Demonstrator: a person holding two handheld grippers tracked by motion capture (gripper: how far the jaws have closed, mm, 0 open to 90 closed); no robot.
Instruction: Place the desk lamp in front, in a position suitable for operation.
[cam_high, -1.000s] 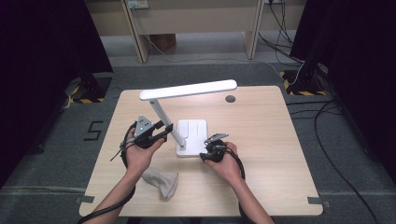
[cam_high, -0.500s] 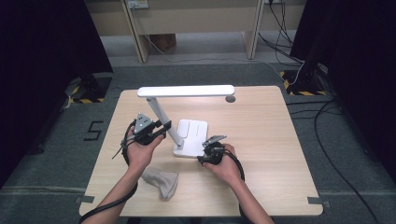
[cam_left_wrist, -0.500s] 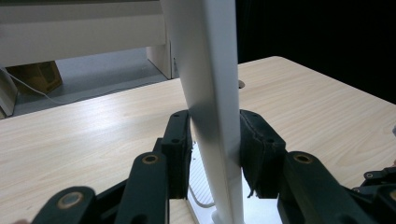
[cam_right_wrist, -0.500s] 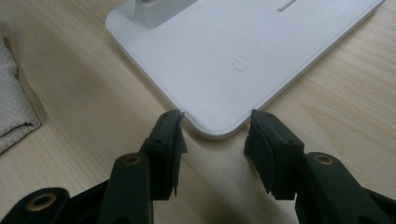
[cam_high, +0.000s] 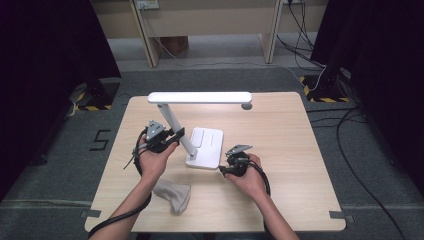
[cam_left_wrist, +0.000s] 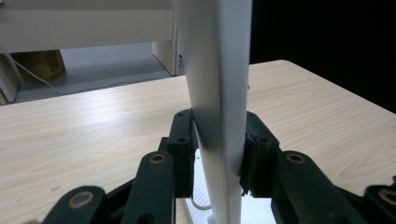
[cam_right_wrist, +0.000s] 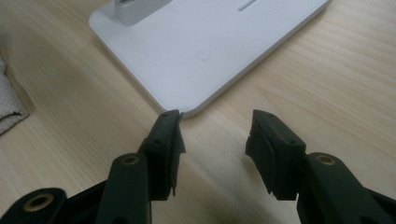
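In the high view, a white plastic desk lamp (cam_high: 200, 120) with a flat rectangular base, a slanted arm and a long straight light bar stands near the middle of the pale wooden table (cam_high: 290, 150); its light bar now lies level and parallel to the far table edge, whereas a second ago it slanted with its right end lower and nearer the person, and half a second ago it was already close to level. The left gripper (cam_high: 172, 136) sits at the lower part of the slanted arm, much where it was in both earlier frames, and its jaws have just been closing with the arm between them. The right gripper (cam_high: 227, 170) rests low by the near right corner of the base, hardly shifted from before. A crumpled grey cloth (cam_high: 172, 195) lies on the near part of the table beside the left forearm, unmoved. In the left gripper view, the white lamp arm (cam_left_wrist: 219, 93) rises between the two black jaws, and both pads press against its sides, so this gripper is clenched on the arm; the light bar crosses the top of the picture. In the right gripper view, the jaws stand apart with nothing between them, released, and the left jaw tip lies right at the rounded corner of the white lamp base (cam_right_wrist: 201, 46), touching it or just short of it; the cloth's edge (cam_right_wrist: 9, 107) shows at the left border
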